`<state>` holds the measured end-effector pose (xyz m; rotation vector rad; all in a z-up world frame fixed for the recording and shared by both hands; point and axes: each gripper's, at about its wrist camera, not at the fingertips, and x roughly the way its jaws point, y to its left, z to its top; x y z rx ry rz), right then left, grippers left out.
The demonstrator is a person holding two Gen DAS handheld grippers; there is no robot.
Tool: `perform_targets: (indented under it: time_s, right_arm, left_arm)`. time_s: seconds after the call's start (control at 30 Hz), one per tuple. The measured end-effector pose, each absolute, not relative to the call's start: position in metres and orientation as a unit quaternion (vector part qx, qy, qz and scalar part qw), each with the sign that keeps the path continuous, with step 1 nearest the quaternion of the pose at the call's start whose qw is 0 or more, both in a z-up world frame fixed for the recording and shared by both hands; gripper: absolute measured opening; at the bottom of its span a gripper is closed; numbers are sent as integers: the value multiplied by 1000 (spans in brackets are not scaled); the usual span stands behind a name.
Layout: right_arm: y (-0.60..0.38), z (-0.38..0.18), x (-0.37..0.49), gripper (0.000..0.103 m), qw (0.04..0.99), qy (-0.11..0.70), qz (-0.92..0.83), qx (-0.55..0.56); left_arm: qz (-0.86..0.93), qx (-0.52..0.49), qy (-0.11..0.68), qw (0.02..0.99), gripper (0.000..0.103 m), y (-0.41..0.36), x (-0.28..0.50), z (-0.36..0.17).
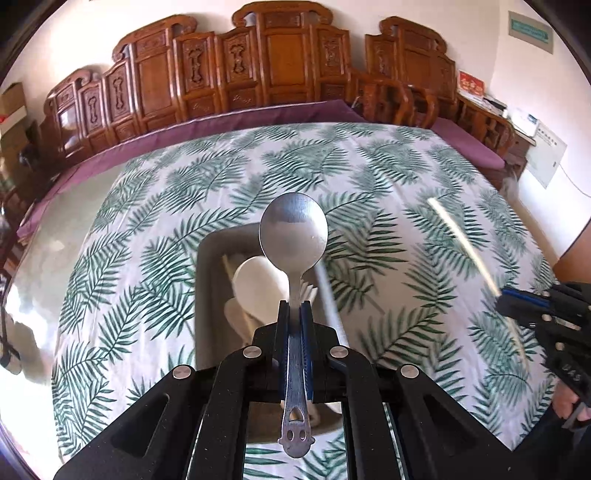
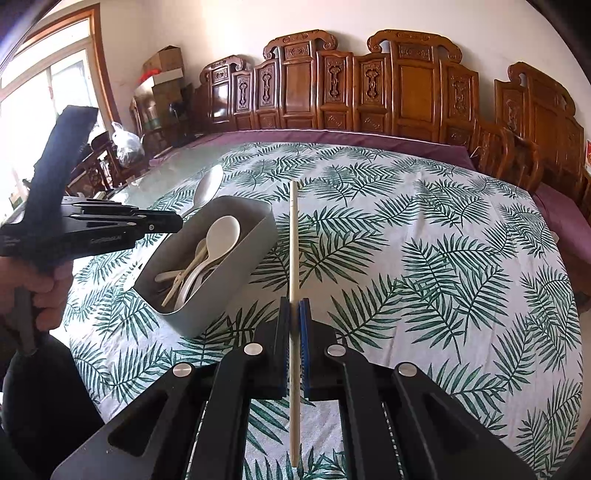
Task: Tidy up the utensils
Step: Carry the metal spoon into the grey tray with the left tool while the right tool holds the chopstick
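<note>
Gripping utensils above a leaf-print cloth (image 2: 424, 258) on the worktop.
Left tool (image 1: 294, 308) clamps a steel spoon (image 1: 293, 230) over the grey bin (image 2: 221, 306) of pale spoons; right tool (image 2: 294, 306) pinches a chopstick (image 2: 293, 240) just beside that bin; carved wooden chairs (image 2: 406, 85) line the wall behind.

No lettering is legible: the green wall sign (image 1: 530, 31), red card (image 1: 471, 84) and gripper markings are too blurred.
</note>
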<state>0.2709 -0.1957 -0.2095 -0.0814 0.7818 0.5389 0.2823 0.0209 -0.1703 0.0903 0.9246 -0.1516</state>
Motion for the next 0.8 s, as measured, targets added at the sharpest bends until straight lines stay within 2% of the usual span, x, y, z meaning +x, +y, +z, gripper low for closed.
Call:
perform_targets:
  time_s: [0.8]
  right_arm:
    - [-174,-226,276,6,877,396,268,-56]
  left_arm:
    - [-44,21,486,873,6,56,307,-234]
